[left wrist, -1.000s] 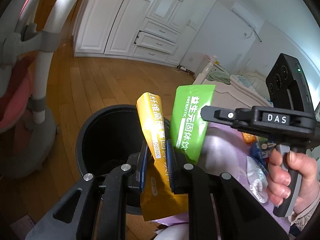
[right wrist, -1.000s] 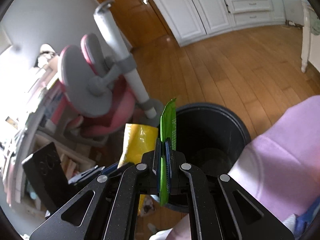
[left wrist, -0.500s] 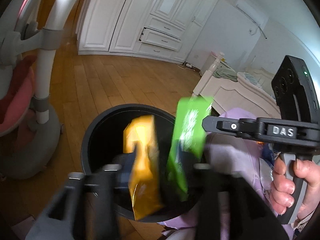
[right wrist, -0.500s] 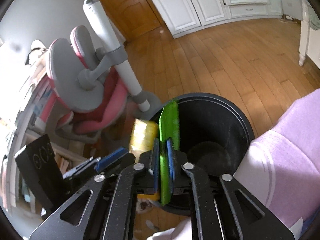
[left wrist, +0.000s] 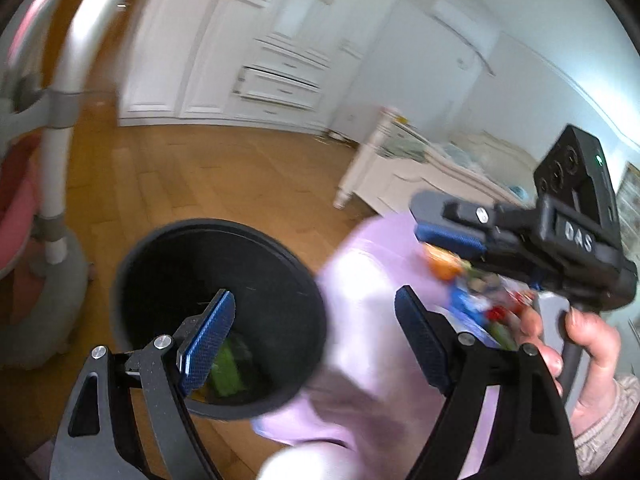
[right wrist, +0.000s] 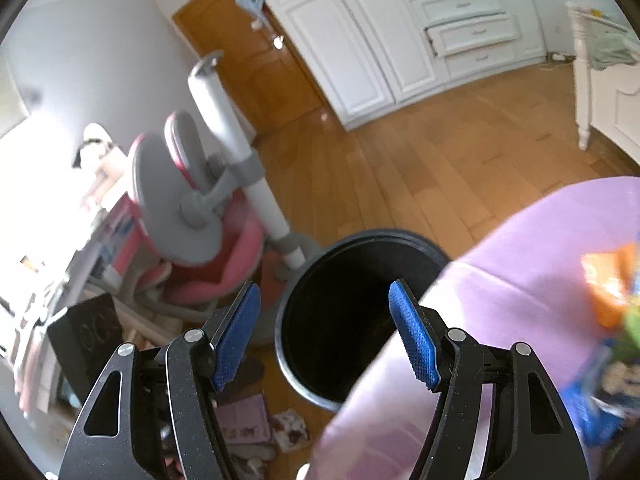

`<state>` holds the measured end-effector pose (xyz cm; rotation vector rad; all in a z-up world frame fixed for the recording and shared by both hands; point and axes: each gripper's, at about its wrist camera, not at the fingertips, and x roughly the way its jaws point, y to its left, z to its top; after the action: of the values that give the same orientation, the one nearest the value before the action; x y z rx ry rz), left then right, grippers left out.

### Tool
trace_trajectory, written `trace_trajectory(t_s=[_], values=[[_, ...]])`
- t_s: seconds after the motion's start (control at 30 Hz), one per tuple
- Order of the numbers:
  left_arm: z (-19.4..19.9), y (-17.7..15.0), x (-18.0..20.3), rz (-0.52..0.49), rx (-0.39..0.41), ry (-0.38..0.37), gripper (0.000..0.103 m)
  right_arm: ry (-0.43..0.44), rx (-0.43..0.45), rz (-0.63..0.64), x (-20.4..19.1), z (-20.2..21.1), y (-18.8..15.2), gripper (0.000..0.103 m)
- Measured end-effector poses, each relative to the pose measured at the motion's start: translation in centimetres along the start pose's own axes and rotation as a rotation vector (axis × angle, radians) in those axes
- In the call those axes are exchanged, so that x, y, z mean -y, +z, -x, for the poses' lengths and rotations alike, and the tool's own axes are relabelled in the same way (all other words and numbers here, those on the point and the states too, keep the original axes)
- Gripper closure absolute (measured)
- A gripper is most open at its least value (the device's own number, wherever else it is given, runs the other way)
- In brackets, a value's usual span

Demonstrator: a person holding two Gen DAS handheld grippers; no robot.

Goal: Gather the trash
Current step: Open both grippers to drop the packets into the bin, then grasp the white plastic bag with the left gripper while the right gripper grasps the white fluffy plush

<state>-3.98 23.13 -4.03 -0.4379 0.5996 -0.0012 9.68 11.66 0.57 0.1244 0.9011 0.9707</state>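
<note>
Releasing done on both sides: my left gripper (left wrist: 314,340) has just been opening and stands wide with nothing between the pads, and my right gripper (right wrist: 324,332) has likewise just been opening, wide and empty.

Going left to right. The pink chair (right wrist: 208,248) sits left of the black bin (right wrist: 320,312) on its floor base, near but not touching it as far as I can tell. The bin is below and ahead of both grippers. A green packet (left wrist: 228,368) lies at the bin bottom; something yellowish beside it is probably the second packet, but blur makes it unclear.

Right of the bin, the purple tablecloth (right wrist: 520,280) edge overlaps the rim. More trash (right wrist: 608,292), orange and blue wrappers, lies on the cloth to the right, so the next pick is rightward; long axis unreadable in the blur. My right gripper is nearer, already above that pile in the left wrist view (left wrist: 448,236).

Open floor behind the bin; the table edge is the one thing to clear.
</note>
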Motion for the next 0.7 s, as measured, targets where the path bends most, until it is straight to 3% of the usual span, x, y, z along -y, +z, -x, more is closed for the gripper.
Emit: trace_trajectory(t_s=[0.07,0.17,0.3,0.53,0.7], values=[[-0.5,-0.4,2.2,-0.039,-0.032,-0.044,0.018,-0.022,0.043,-0.017,1.5,2.7,-0.4,0.028],[-1.5,-1.3,6.9,-0.15,-0.074,-0.084,0.006,-0.072,0.097,-0.031,3.8,6.9,-1.3,0.028],[-3.2,-2.6,11.1,-0.297,-0.136,-0.094,0.006,-0.171,0.155,-0.049,7.7,12.7,-3.1,0.025],[-6.6,-5.2,15.2,-0.517,-0.252,0.008,0.006,-0.341,0.184,-0.075,13.3,19.8,-7.3,0.024],[-8.0,-6.1,16.7,-0.606,-0.292,0.049,0.006,-0.445,0.105,-0.088,16.0,20.9,-10.1,0.024]])
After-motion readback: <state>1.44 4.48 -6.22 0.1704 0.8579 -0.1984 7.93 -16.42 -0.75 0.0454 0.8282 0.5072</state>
